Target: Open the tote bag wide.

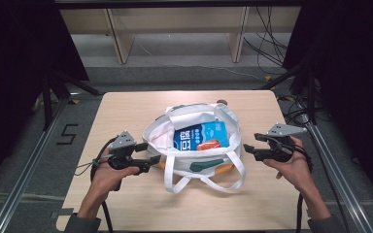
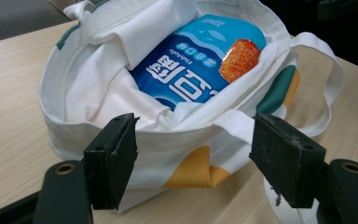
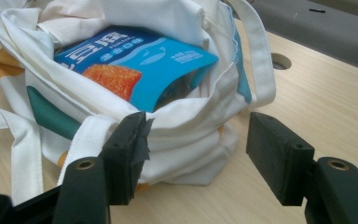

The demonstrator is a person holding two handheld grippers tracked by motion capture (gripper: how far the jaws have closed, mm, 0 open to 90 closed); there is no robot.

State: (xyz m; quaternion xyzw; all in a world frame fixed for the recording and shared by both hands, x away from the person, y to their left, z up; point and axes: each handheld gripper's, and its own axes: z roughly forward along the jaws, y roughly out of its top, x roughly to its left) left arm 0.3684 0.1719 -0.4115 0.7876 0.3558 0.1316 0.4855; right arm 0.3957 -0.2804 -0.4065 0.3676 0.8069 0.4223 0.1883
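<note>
A white cloth tote bag [image 1: 194, 160] with green and orange patches stands open in the middle of the wooden table [image 1: 126, 111]. A blue snack packet [image 1: 201, 136] with an orange picture lies inside it. My left gripper [image 1: 153, 153] is at the bag's left side, open, and in the left gripper view its jaws straddle the bag's rim [image 2: 84, 88] without pressing it, the packet [image 2: 191, 74] just beyond. My right gripper [image 1: 249, 149] is at the bag's right side, also open. In the right gripper view the bag's wall [image 3: 186, 121] lies between the spread jaws, below the packet [image 3: 140, 56].
The bag's white handles [image 1: 209, 184] loop onto the table toward the near edge. A round hole [image 3: 280, 60] is cut in the tabletop behind the bag. Wooden shelf legs [image 1: 119, 43] and cables [image 1: 267, 43] are on the floor beyond the table.
</note>
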